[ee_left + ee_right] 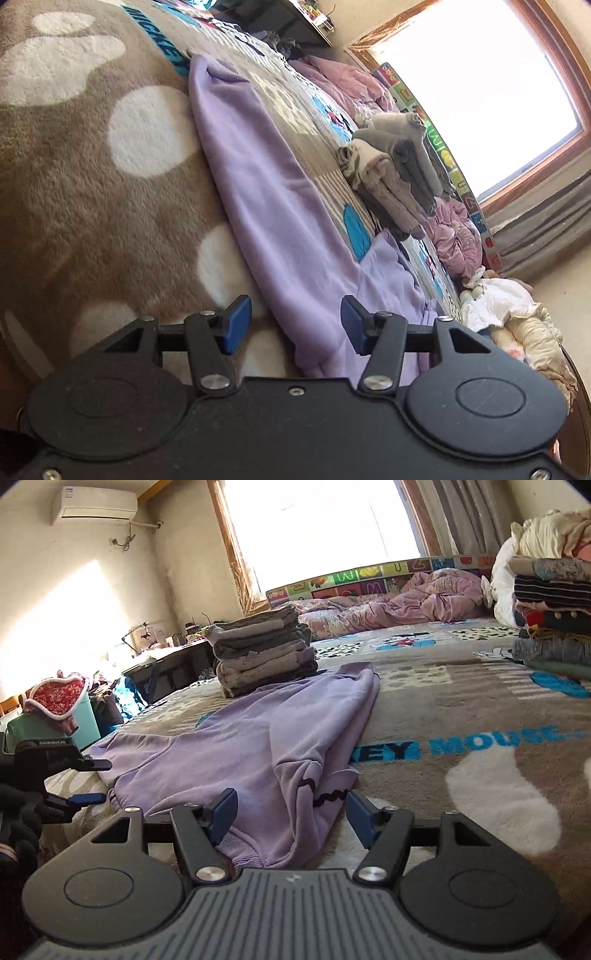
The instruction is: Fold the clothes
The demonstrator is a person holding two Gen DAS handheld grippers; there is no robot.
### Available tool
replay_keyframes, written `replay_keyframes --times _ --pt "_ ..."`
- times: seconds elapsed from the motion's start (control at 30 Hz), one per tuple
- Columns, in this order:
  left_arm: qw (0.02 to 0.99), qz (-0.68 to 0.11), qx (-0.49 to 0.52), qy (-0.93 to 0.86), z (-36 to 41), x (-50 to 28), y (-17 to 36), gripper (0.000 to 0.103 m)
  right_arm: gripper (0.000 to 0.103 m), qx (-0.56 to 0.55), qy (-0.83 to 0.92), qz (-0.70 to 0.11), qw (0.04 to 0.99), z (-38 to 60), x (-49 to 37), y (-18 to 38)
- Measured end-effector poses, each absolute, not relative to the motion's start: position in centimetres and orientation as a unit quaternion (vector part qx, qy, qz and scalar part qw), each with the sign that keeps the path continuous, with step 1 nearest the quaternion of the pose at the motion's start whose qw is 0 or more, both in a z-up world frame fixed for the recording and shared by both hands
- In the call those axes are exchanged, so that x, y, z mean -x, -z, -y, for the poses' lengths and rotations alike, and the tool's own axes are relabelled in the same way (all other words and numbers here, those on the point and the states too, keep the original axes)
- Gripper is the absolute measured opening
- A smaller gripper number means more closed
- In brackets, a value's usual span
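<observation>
A lilac garment lies spread on the blanket of the bed, its hem toward the cameras. Behind it, touching or just beside its far edge, stands a stack of folded grey clothes. At the right a second pile of mixed clothes stands well apart from the garment. A crumpled pink quilt lies at the far side under the window. Nothing lies between the tongs and the garment.

The right gripper points low along the bed, with its jaws about half open. The hem lies between the blue pads, but they do not press on it. The left gripper is strongly rolled, so its picture shows the bed tilted. Its jaws are also half open, over the garment's edge, holding nothing.

Only the right view shows the left gripper from outside, held by a gloved hand at the garment's left corner. It also shows the air conditioner and a desk. Only the left view shows a bundle of pale clothes at the bed's end.
</observation>
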State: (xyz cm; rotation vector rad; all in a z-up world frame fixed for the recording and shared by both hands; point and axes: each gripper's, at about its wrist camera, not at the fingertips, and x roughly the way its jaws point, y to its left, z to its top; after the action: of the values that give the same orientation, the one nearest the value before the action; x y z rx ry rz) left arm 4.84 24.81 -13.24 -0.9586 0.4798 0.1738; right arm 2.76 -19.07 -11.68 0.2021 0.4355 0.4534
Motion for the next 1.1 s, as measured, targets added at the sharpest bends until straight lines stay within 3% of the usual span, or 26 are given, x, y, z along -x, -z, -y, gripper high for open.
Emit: replay_keyframes --times 0.23,0.27,0.37,0.73,1.1 --pt "0.851 -0.199 0.476 -0.094 -28.4 -7.6 13.9 0.052 0.066 -0.090 -0.235 -0.207 0.945 18.9 -2.8 11.8" --pt "0.854 -0.199 0.472 -0.093 -28.6 -8.0 14.0 0.047 0.066 -0.092 -0.234 -0.208 0.945 19.1 -2.8 11.8" --pt "0.869 -0.194 0.448 -0.080 -27.7 -8.9 13.5 0.007 0.066 -0.113 -0.235 -0.210 0.942 19.9 -3.3 12.1" --pt "0.945 -0.117 0.293 0.089 -17.8 -10.1 6.8 0.004 0.067 -0.225 -0.223 -0.216 0.924 23.8 -5.5 13.1" --pt "0.946 -0.199 0.017 0.254 -6.3 -9.7 8.0 0.004 0.067 -0.292 -0.213 -0.214 0.907 26.3 -6.3 14.0"
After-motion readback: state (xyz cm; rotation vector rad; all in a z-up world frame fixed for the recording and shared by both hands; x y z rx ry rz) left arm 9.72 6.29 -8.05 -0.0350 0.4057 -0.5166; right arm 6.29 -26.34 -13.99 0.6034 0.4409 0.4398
